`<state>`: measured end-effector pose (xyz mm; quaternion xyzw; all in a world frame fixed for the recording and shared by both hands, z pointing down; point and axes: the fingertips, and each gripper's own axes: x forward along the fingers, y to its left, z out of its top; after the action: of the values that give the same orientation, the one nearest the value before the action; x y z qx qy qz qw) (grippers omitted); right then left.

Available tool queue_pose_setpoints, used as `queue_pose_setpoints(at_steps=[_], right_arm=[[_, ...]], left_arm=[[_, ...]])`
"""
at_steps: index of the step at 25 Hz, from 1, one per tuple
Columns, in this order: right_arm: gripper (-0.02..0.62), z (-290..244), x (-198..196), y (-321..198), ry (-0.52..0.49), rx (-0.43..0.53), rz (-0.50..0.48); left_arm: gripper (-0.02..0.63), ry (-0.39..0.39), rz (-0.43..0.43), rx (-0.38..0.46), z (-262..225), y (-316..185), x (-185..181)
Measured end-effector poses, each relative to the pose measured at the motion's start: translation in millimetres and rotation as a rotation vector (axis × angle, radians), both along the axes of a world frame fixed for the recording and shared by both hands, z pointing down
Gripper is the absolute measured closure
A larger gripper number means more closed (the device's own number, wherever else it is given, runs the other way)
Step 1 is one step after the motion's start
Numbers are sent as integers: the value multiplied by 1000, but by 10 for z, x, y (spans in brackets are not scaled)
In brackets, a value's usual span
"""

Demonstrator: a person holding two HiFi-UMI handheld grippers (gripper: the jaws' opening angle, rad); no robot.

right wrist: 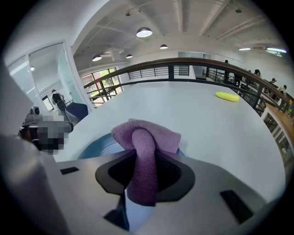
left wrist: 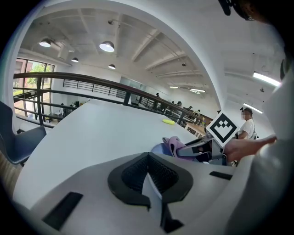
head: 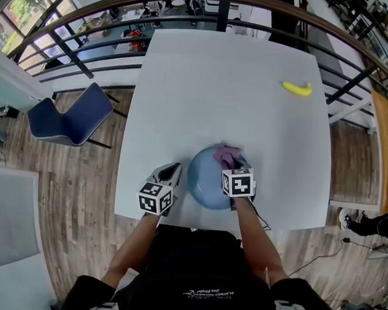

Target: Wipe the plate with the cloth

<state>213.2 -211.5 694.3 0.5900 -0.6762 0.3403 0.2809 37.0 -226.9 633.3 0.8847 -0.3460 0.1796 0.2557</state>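
Pinching the purple cloth (head: 226, 155) atop the blue plate (head: 202, 181), the right gripper (head: 231, 164) stood right of the closed left gripper (head: 170, 169).

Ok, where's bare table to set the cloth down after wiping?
Everything beyond the plate is bare table up to the railing, save the banana far right. Also right of the plate. Crowded at the near edge: plate, cloth, left gripper, right gripper.

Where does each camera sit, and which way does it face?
Head view: on the head, steeply down at table, plate, both forearms.
Left gripper view: on the left gripper, facing across the table; right gripper at right; fingers shut, empty.
Right gripper view: over the plate, facing the railing; fingers hold the cloth.
All show the banana.
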Motion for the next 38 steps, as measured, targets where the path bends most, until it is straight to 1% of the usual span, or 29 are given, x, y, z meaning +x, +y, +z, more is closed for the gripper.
queue_pose_setpoints(at_steps=[6,13,16,21,26,29,34,38], right_arm=[[477,-22,58,56,1,5,14],[477,-167,-135,93,-12,35,-43],[477,-207,-305,90,-31,42,-82],[477,-184,-665,69,-45,31,-177],[477,-138,-1070,164,-68,-1,-291],[477,-89,-1216,192,-61,-23,-339],[477,41,-1268,218,-56,-54,-363],[477,73,-1228,203,-52,-60,-349]], left_arm=[[594,-4,17,-1,30,28,64],[594,-13,-1,-5,47,51,-7],[594,-18,-14,-10,71,96,-60],[594,-10,-56,-36,147,138,-188],[594,-6,-95,-40,153,175,-377],[594,-10,-116,-39,160,182,-480],[594,-59,-107,-24,244,256,-513],[594,-55,-101,-28,259,263,-497]])
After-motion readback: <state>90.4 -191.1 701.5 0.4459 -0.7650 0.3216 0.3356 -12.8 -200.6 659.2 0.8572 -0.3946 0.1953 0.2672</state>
